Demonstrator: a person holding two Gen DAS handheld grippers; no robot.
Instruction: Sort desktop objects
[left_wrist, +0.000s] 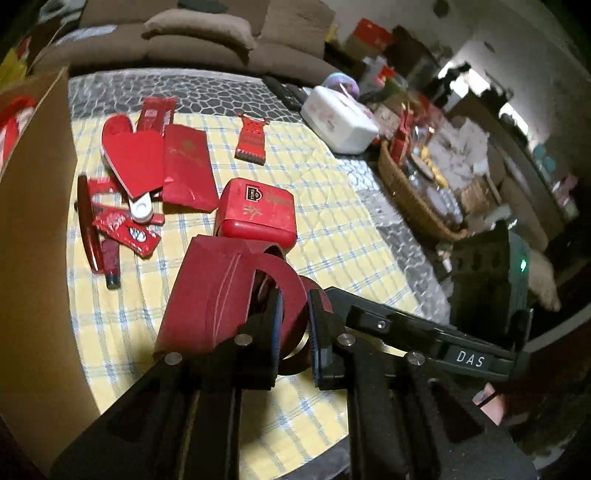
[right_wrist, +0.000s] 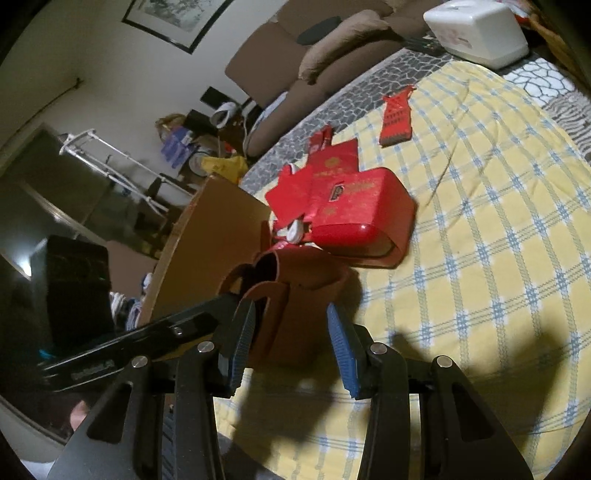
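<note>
A dark red paper gift bag (left_wrist: 210, 291) with curved handles lies on the yellow checked cloth (left_wrist: 332, 206). My left gripper (left_wrist: 295, 325) is shut on one handle of the bag. In the right wrist view the same bag (right_wrist: 295, 295) stands between the fingers of my right gripper (right_wrist: 291, 343), which is open; its left pad (right_wrist: 240, 343) is close to the bag's side. The left gripper's fingers (right_wrist: 207, 314) reach in from the left there. Behind the bag sits a red tin box (left_wrist: 258, 212), also in the right wrist view (right_wrist: 354, 210).
A red heart-shaped fan (left_wrist: 133, 162), a red envelope (left_wrist: 188, 166), red wrappers (left_wrist: 125, 229) and a red comb-like card (left_wrist: 253, 142) lie on the cloth. A brown cardboard box (left_wrist: 33, 221) stands at the left. A white case (left_wrist: 338, 118) and a wicker basket (left_wrist: 406, 192) stand at the right.
</note>
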